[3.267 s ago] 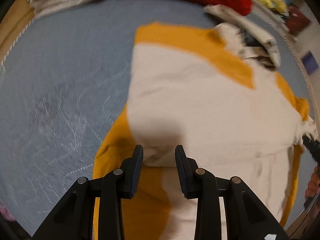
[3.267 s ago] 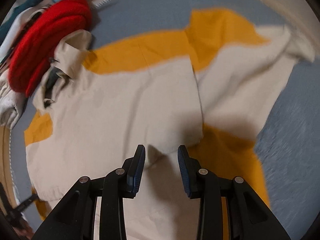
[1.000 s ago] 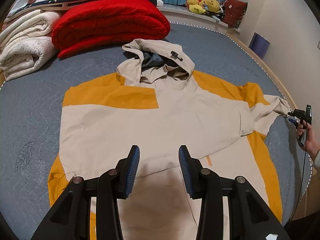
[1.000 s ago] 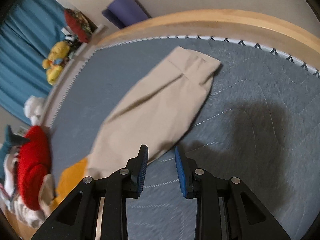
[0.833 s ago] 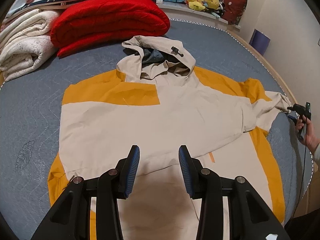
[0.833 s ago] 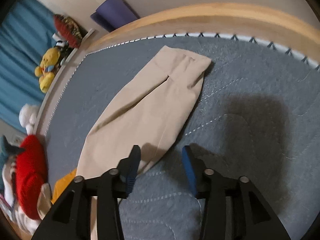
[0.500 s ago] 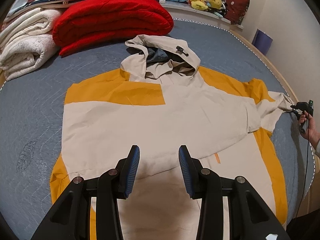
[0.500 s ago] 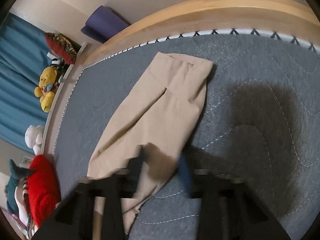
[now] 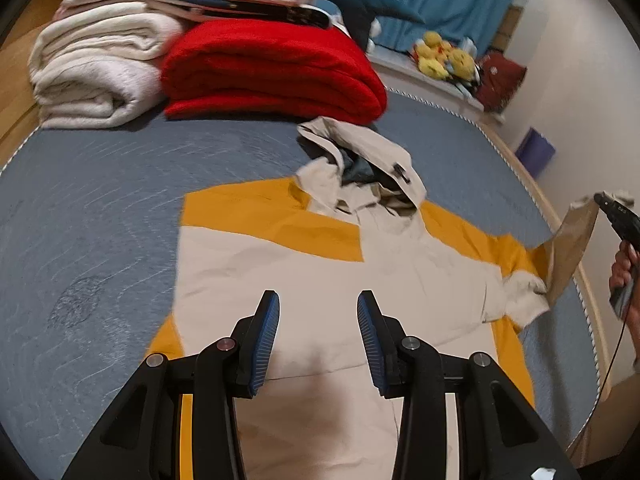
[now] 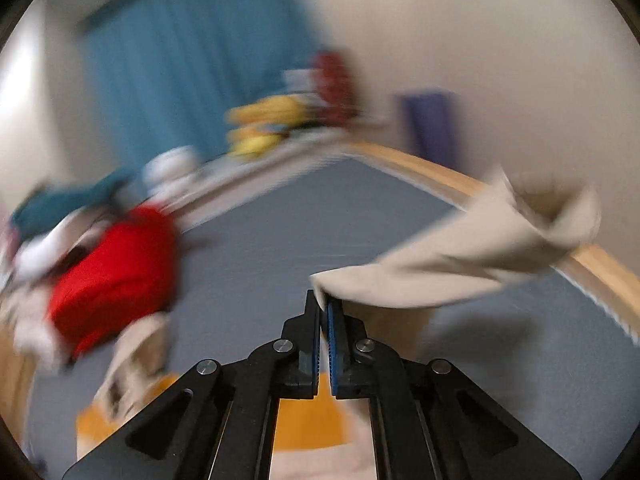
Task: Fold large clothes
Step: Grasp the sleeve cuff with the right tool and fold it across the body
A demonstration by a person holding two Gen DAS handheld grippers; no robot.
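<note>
Hoodie lies flat on the grey-blue bed, hood toward twelve o'clock. The right gripper pinches its beige sleeve, lifted at three o'clock; the left gripper hovers spread and empty. Next, probably, carry the sleeve across the chest. Folded blankets sit beyond.

The right wrist view is smeared by motion: the red blanket, the blue curtain behind it and the yellow toys beside the curtain are only colour patches. The jacket runs off the bottom edge in the left wrist view, its hem hidden behind the left claw. The sleeve end is blurred. The person's hand, right of the jacket, is cut by the frame edge.
</note>
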